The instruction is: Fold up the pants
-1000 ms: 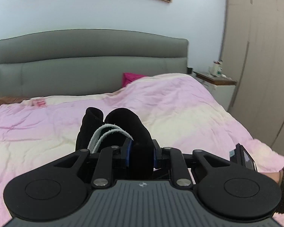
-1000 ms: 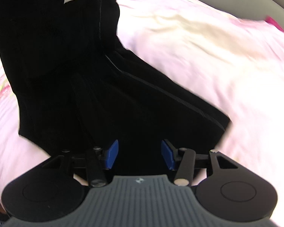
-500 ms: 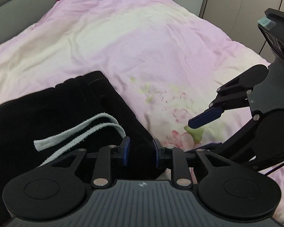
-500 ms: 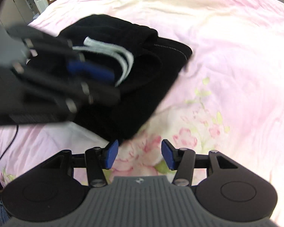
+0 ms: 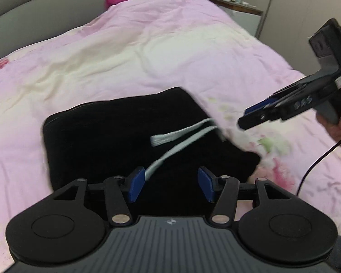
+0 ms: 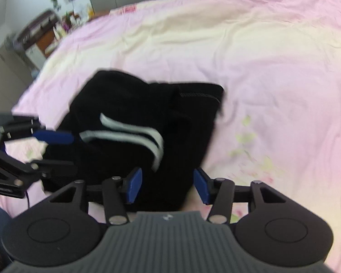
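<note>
Left gripper (image 5: 171, 186) low over folded black pants (image 5: 116, 136) on pink duvet (image 5: 147, 52), jaws opening, pads clear of cloth; right gripper (image 6: 167, 186) beside bundle, jaws half-wide, empty; risk: opening pad snags white drawstring (image 5: 181, 134), dragging top layer loose; bundle's long axis seems to run across bed, drawstring end nearest right gripper.

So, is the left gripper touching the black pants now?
Cannot tell. In the left wrist view the left gripper, jaws opening, frames the black pants without pinching them; no clear gap or contact shows.
</note>
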{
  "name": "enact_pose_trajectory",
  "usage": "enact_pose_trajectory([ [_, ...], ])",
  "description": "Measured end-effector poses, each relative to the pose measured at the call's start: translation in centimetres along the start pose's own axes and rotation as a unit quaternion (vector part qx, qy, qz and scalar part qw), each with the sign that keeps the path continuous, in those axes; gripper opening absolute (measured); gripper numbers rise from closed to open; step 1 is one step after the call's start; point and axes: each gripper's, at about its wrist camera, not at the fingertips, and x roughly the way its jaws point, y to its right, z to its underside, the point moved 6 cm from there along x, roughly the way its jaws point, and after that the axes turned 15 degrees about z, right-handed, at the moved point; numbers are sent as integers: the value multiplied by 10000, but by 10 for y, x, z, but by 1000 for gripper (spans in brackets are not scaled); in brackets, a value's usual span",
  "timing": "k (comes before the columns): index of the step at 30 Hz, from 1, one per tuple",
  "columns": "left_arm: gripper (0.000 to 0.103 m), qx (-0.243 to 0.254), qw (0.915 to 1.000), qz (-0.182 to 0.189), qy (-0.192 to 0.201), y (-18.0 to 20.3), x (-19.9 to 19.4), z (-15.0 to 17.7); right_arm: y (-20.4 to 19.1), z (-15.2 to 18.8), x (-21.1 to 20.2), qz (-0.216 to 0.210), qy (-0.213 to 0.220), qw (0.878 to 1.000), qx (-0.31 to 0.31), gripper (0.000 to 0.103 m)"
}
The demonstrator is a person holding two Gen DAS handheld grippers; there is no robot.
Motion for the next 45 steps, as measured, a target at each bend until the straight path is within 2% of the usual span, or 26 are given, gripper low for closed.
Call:
enact_pose_trajectory([
  [3,64,-279,9989,-380,-53,-41,-19,24,-12,-26,20,-261,-11,9973,682,57],
  [4,64,-412,9982,-424,-59,-52,-23,32,-16,-31,28,-323,-14,9952,928,62],
  [6,64,-721,9963,-451,-94,-75,-28,49,-12,-41,46,-439,-80,9880,1478,63],
  [10,67,-1133,9933,-214,-70,-98,-27,76,3,-47,84,-725,-360,9644,2518,62],
  [12,66,-1265,9920,-56,-8,-102,-25,83,10,-46,98,-940,-537,9477,3002,61],
  [13,62,-1331,9911,32,8,-104,-24,86,11,-44,104,-1089,-579,9372,3261,59],
  [14,61,-1360,9907,76,1,-104,-23,88,13,-43,108,-1234,-583,9282,3463,49],
  [16,59,-1314,9913,103,-20,-103,-23,89,11,-44,109,-1365,-585,9201,3623,34],
  [17,57,-1310,9913,122,-21,-104,-24,89,7,-48,105,-1251,-540,9270,3494,25],
  [19,55,-1302,9914,150,9,-104,-29,85,-5,-62,90,-1024,-255,9497,2949,20],
  [21,54,-1257,9919,200,51,-102,-33,82,-20,-78,64,-938,172,9661,2400,18],
  [23,54,-1161,9929,252,95,-96,-35,78,-29,-92,38,-787,535,9754,1991,17],
  [25,54,-1040,9942,271,90,-90,-31,77,-26,-103,29,-541,793,9797,1757,17],
  [26,54,-1001,9947,226,45,-88,-27,76,-20,-106,34,-414,776,9797,1803,17],
  [30,50,-693,9969,-53,-370,-80,-12,83,4,-87,89,-25,125,9739,2264,18],
  [34,47,-651,9964,-96,-539,-71,-21,93,13,-71,109,216,142,9736,2269,22],
  [37,47,-612,9963,-72,-599,-63,-37,98,7,-74,99,429,92,9790,1988,25],
  [39,45,-746,9952,26,-625,-61,-51,105,2,-76,82,920,160,9838,1531,30],
  [41,46,-795,9956,-62,-502,-59,-67,111,-3,-72,62,1536,308,9837,882,31],
  [42,46,-839,9956,-151,-386,-60,-74,114,-4,-68,51,1655,418,9830,670,31],
  [44,63,-953,9950,-208,-217,-58,-81,122,-11,-55,26,1466,614,9862,469,31],
  [45,68,-1021,9945,-191,-160,-57,-83,128,-18,-48,17,1308,696,9881,409,31],
])
